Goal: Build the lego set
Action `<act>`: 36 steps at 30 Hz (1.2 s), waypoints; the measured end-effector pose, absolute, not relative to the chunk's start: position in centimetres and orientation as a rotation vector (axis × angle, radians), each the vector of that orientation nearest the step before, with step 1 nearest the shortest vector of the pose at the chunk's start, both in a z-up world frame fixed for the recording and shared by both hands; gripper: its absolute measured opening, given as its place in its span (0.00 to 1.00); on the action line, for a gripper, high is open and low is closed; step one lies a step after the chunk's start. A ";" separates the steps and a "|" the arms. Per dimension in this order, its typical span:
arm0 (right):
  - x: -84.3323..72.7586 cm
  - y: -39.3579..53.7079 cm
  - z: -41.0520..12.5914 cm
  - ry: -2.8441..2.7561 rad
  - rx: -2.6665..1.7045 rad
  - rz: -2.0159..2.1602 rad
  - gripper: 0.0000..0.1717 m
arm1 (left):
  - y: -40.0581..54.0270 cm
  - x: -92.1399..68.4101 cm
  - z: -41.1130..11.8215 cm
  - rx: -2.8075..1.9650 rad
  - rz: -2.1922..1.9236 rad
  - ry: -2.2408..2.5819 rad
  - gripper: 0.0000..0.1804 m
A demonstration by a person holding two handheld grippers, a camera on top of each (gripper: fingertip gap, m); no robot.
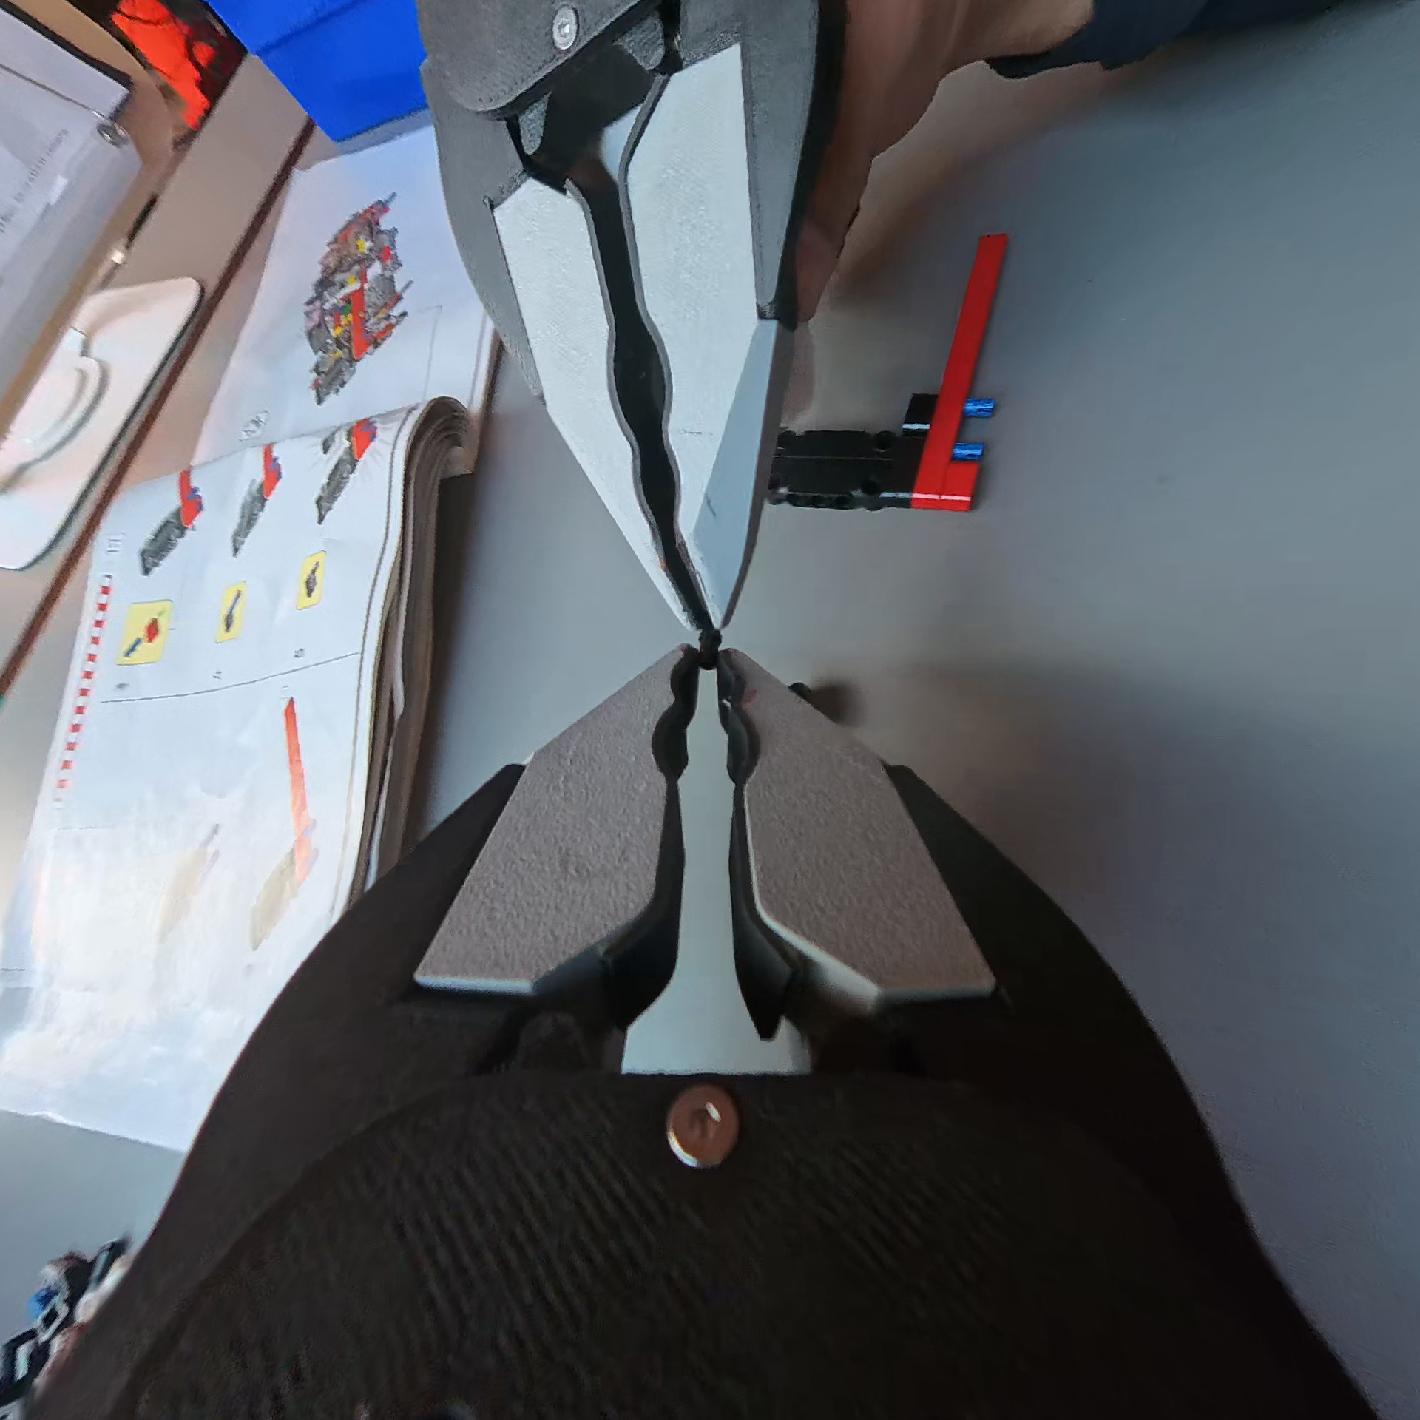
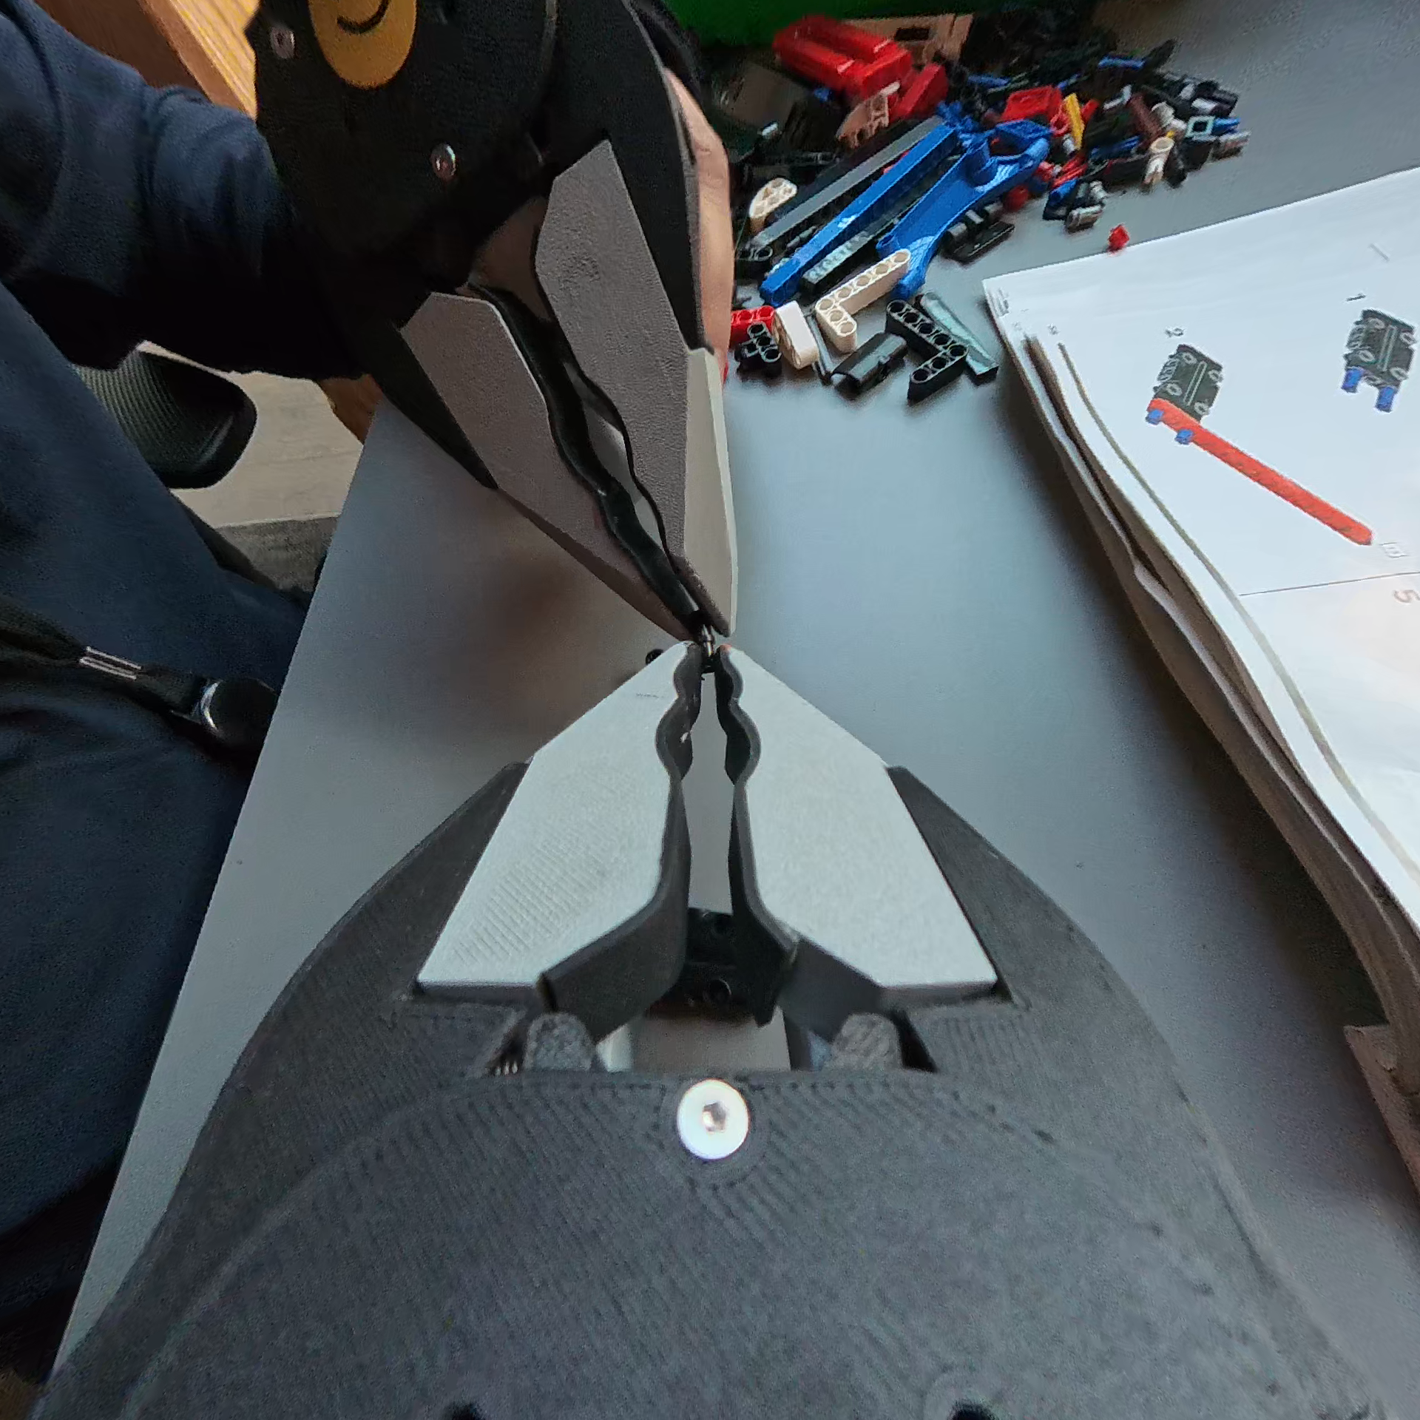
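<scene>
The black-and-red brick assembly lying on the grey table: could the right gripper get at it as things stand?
Probably yes, but not at once: the assembly lies bare beside the right gripper, whose jaws already pinch a small black pin together with the left gripper.

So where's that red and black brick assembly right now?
In the left wrist view, the red and black brick assembly lies on the grey table, upper right, just beyond the right gripper and opposite the instruction booklet.

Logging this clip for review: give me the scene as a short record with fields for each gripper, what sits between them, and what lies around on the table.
left gripper: shut on small black pin
right gripper: shut on the same pin, tip to tip with the left
table: grey
near left: black and red brick assembly, open instruction booklet
near right: pile of loose bricks
</scene>
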State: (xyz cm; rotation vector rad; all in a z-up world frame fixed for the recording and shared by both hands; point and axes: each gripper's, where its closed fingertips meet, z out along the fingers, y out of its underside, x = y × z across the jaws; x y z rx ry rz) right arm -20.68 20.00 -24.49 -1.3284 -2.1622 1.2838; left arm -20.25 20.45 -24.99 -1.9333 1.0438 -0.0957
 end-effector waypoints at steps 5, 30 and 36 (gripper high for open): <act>-21.1 20.4 -22.0 -2.005 -1.338 1.464 0.00 | 20.9 -20.7 -22.9 -1.830 -0.051 0.974 0.01; -21.0 19.9 -18.3 -1.833 -1.215 1.589 0.00 | 20.6 -20.6 -18.8 -1.647 -0.119 0.850 0.01; -21.3 19.8 -18.0 -1.808 -1.197 1.590 0.01 | 20.6 -20.7 -18.6 -1.646 -0.108 0.839 0.01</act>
